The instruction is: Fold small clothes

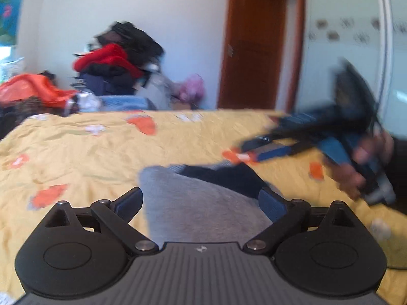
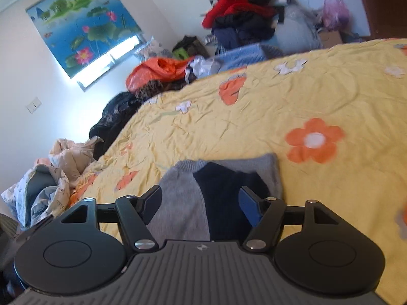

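No brand, label or legible writing is visible on any item. The grey and navy garment [image 2: 203,193] lies flat on the yellow flowered bedspread [image 2: 254,117]. The left gripper [image 1: 201,206] has its jaws spread wide, empty, above the garment. The right gripper [image 2: 201,203] has its jaws parted, gripping nothing. A clothes pile [image 2: 244,10] sits beyond the bed.

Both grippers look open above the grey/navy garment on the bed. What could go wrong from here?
1. Neither the left gripper nor the right gripper pinches the grey and navy garment, so the fold may relax or spring open on the wrinkled yellow quilt.
2. The left view is motion-blurred; the right gripper crosses it close by, so the two tools might collide on the next reach.
3. A regrasp could catch quilt fabric along with the garment.
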The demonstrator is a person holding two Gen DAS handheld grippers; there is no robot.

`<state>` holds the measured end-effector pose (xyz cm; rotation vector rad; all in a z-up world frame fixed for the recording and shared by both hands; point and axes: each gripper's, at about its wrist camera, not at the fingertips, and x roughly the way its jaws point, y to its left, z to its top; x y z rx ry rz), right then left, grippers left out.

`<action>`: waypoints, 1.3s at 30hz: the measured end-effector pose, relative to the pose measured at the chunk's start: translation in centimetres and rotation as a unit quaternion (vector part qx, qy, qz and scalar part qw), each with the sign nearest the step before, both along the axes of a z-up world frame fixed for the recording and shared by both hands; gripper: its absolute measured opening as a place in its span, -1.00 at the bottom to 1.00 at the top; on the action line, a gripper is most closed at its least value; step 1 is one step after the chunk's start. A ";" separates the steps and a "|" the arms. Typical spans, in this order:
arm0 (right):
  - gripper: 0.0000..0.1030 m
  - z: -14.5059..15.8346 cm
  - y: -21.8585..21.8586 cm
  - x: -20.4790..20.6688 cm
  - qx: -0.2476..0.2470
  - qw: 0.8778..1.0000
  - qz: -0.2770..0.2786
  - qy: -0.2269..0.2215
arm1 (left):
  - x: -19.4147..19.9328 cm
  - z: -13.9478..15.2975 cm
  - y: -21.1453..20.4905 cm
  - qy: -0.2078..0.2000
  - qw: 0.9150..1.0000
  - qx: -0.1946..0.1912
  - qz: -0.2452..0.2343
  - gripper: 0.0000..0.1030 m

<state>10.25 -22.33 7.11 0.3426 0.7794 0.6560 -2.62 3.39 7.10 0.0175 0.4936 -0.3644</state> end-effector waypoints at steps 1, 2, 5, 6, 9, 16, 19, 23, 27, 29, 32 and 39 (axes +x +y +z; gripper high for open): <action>0.17 -0.6 1.4 1.6 -0.012 1.000 0.013 0.015 | 0.7 -0.8 -1.0 0.010 1.000 0.006 -0.015 0.90; 0.13 -1.2 2.6 3.0 -0.034 0.999 0.019 0.025 | 1.5 -1.7 -1.8 0.026 0.999 0.011 -0.027 0.90; 0.02 -4.4 5.0 5.9 -0.127 0.990 0.000 0.063 | 3.4 -4.9 -2.9 0.091 0.995 0.026 -0.037 0.90; -0.04 -5.2 4.9 6.1 -0.128 0.990 -0.001 0.055 | 3.4 -5.6 -2.9 0.076 0.996 0.039 -0.035 0.90; -0.04 -5.8 4.8 6.2 -0.113 0.993 -0.006 0.046 | 4.1 -6.1 -3.4 0.074 0.994 0.060 -0.046 0.94; -0.01 -3.3 4.3 4.7 -0.118 0.991 -0.053 0.036 | 2.8 -3.9 -2.1 0.100 0.994 0.013 -0.050 0.92; 0.04 -2.1 3.6 0.7 -0.060 0.998 -0.010 0.021 | 0.6 -4.2 -1.2 0.102 0.993 0.010 -0.057 0.93; -0.02 -4.6 4.9 -1.1 -0.113 0.993 0.021 0.022 | 0.2 -5.8 -1.3 0.095 0.993 0.038 -0.057 0.92; -0.36 -4.1 3.2 -0.4 -0.080 0.995 -0.027 0.049 | -0.6 -4.3 -1.1 0.089 0.995 0.017 -0.038 0.92; -0.15 -2.3 2.9 -2.4 -0.091 0.995 -0.032 0.021 | -2.1 -3.0 -0.2 0.074 0.997 -0.001 -0.020 0.92; 0.22 -0.7 2.1 -7.5 -0.104 0.994 -0.020 -0.036 | -4.5 -2.2 1.2 0.053 0.998 -0.016 0.017 0.93; 0.23 -1.3 -5.0 -16.2 -0.158 0.984 -0.075 -0.046 | -7.0 0.3 7.8 -0.001 0.992 -0.012 0.126 0.94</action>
